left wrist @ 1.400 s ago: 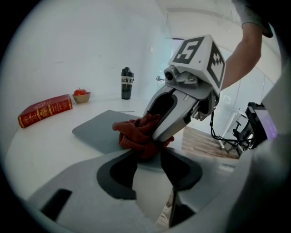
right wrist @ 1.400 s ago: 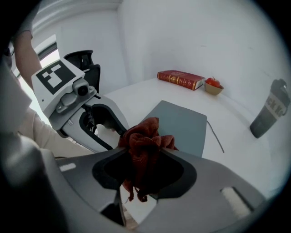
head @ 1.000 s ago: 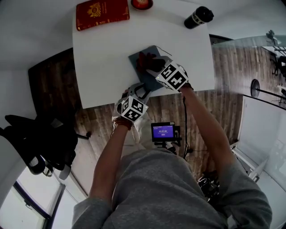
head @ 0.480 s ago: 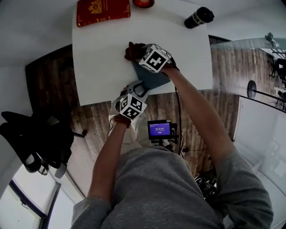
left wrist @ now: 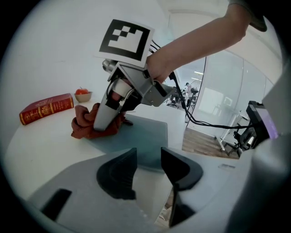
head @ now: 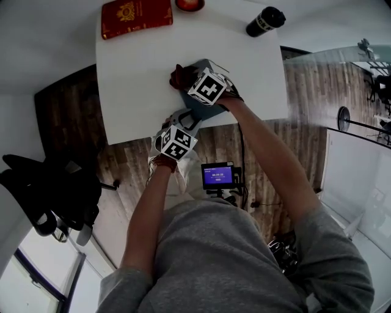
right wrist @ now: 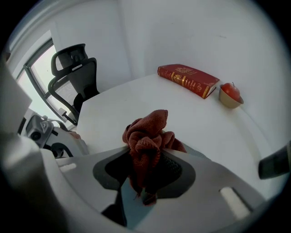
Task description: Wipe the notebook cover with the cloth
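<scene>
A blue-grey notebook (head: pixel 208 105) lies on the white table (head: pixel 134 79) close to its near edge. My right gripper (head: pixel 183 78) is shut on a bunched rust-red cloth (head: pixel 178 76) and holds it down at the notebook's far left corner. In the right gripper view the cloth (right wrist: pixel 146 136) bulges up out of the gripper (right wrist: pixel 144 172). My left gripper (head: pixel 187 117) sits at the table's near edge by the notebook's near corner. In its own view the jaws (left wrist: pixel 148 167) are closing a little, with the notebook's (left wrist: pixel 143 139) near edge showing in the gap and no pad pressing on it.
A red book (head: pixel 136 17) lies at the table's far left, with a small bowl holding a red fruit (head: pixel 190 4) beside it. A black flask (head: pixel 264 21) lies at the far right. A small screen on a stand (head: pixel 220 177) is on the floor below, and a black office chair (head: pixel 55 189) stands to the left.
My right gripper has swept the cloth from the notebook's near right part to its far left corner. The left gripper has stayed at the near edge.
</scene>
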A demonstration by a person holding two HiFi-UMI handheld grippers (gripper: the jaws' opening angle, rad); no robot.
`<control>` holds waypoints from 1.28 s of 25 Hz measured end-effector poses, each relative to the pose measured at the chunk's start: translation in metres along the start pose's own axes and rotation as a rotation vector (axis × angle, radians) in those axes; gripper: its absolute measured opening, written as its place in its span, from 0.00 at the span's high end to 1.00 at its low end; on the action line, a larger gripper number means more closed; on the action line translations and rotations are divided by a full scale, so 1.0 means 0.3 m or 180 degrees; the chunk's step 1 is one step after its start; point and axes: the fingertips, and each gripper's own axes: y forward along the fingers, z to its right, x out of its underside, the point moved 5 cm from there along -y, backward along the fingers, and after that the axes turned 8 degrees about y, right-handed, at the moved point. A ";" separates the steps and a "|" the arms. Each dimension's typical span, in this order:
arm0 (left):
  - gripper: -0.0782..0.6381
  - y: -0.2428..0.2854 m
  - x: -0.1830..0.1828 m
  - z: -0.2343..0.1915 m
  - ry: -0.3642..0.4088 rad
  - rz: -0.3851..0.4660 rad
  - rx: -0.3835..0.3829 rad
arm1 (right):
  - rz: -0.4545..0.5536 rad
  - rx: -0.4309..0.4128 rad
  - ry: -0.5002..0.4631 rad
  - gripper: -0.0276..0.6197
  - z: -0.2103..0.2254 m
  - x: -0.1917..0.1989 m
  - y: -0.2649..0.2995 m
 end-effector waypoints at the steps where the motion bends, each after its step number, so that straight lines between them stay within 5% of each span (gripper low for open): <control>1: 0.66 0.000 -0.001 0.000 0.0000 0.0002 0.0006 | 0.0001 -0.0010 0.0014 0.71 -0.007 0.011 -0.005; 18: 0.64 0.002 0.002 0.002 -0.0033 -0.0005 -0.0001 | -0.0016 -0.0160 0.0026 0.71 -0.141 0.229 -0.083; 32: 0.64 0.002 0.000 0.004 -0.0010 -0.0019 0.0024 | 0.0027 -0.0313 0.0483 0.71 -0.197 0.365 -0.137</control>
